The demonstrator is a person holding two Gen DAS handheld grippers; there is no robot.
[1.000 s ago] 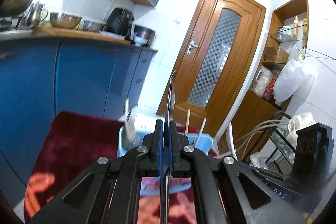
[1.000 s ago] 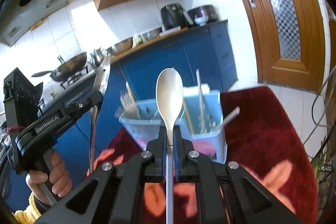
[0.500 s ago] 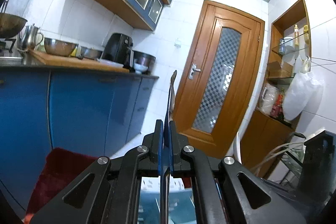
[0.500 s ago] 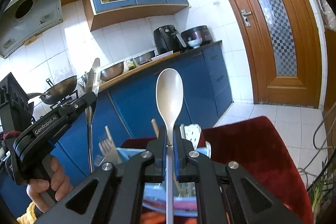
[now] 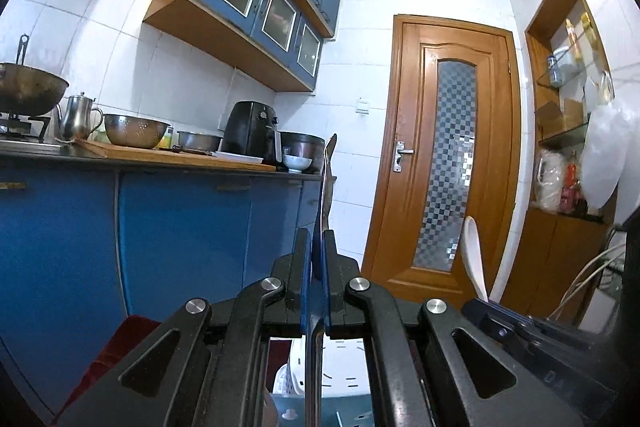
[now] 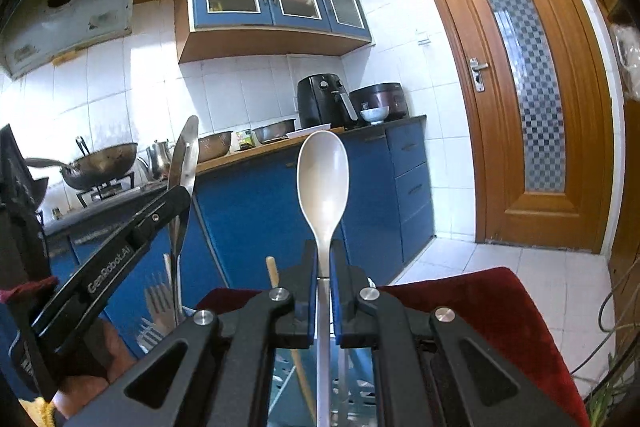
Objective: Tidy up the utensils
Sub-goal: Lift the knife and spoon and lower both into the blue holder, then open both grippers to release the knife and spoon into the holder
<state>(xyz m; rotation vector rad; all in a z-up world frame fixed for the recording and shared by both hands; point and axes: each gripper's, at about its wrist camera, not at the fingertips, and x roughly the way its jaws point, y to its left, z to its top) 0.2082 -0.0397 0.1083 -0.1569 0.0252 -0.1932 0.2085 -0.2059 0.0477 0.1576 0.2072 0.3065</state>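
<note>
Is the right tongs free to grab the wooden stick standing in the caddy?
Probably not: the right tongs are shut on the white spoon, so the wooden stick beside them stays out of reach until it's released.

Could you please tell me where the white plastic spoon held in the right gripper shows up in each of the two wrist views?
Left wrist view: the white plastic spoon stands at lower right, in front of the brown wooden door.
Right wrist view: the spoon is at centre, upright, clamped in the right gripper.
Shared landmark: the black air fryer on the counter.
</note>
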